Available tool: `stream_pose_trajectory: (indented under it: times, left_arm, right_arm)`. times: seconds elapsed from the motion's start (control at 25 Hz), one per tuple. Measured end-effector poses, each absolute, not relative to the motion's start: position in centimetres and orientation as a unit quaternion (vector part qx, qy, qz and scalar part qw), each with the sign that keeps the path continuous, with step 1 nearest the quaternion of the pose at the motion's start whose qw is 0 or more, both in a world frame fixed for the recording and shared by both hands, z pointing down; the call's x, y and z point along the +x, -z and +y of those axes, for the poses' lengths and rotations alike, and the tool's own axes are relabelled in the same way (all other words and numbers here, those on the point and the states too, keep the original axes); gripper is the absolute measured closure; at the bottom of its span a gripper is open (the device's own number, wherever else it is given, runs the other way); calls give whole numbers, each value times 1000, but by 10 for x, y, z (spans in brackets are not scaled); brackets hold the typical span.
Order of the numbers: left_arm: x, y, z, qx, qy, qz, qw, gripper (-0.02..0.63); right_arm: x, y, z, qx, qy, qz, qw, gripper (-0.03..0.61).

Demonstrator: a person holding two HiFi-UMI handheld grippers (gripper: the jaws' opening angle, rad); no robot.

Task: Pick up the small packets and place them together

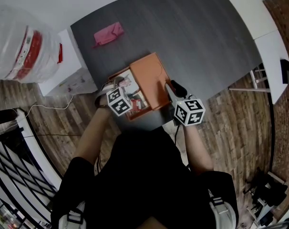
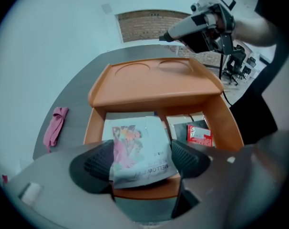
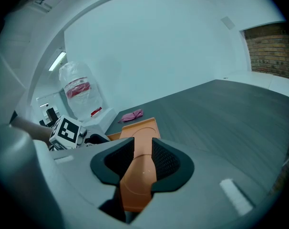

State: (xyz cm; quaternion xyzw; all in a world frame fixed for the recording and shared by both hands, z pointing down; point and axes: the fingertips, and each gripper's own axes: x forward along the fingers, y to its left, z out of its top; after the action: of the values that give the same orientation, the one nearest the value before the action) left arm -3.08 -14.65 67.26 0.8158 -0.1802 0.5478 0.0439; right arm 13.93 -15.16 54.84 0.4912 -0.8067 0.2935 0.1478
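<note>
An orange organiser box (image 1: 151,78) stands at the near edge of the dark grey table (image 1: 201,37), its drawer (image 2: 230,123) pulled out toward me. My left gripper (image 2: 142,161) is over the drawer's front and shut on a white packet with a colourful picture (image 2: 139,149). More packets lie inside the drawer, among them a red one (image 2: 199,134). My right gripper (image 3: 143,159) is shut on the edge of the box's orange top tray (image 3: 139,168). In the head view the left gripper (image 1: 123,87) is at the drawer and the right gripper (image 1: 169,88) at the box's right corner.
A pink cloth (image 1: 108,34) lies on the table behind the box. Left of the table stand a white cabinet (image 1: 68,75) and a large water bottle (image 1: 18,44). The table's near edge runs just under the box, above the wooden floor (image 1: 240,128).
</note>
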Motion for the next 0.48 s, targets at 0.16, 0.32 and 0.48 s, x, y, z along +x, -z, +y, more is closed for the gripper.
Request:
stream_pose_trajectory:
  times: [0.16, 0.32, 0.48]
  left_arm:
    - [-31, -655, -152, 832, -511, -208, 61, 238]
    - [-33, -633, -156, 846, -474, -230, 79, 238]
    - [-34, -614, -161, 854, -456, -238, 75, 239]
  right_arm:
    - [137, -546, -153, 489, -291, -809, 147, 462]
    - [135, -543, -154, 488, -286, -812, 148, 462]
    - [135, -542, -154, 489, -283, -812, 149, 462]
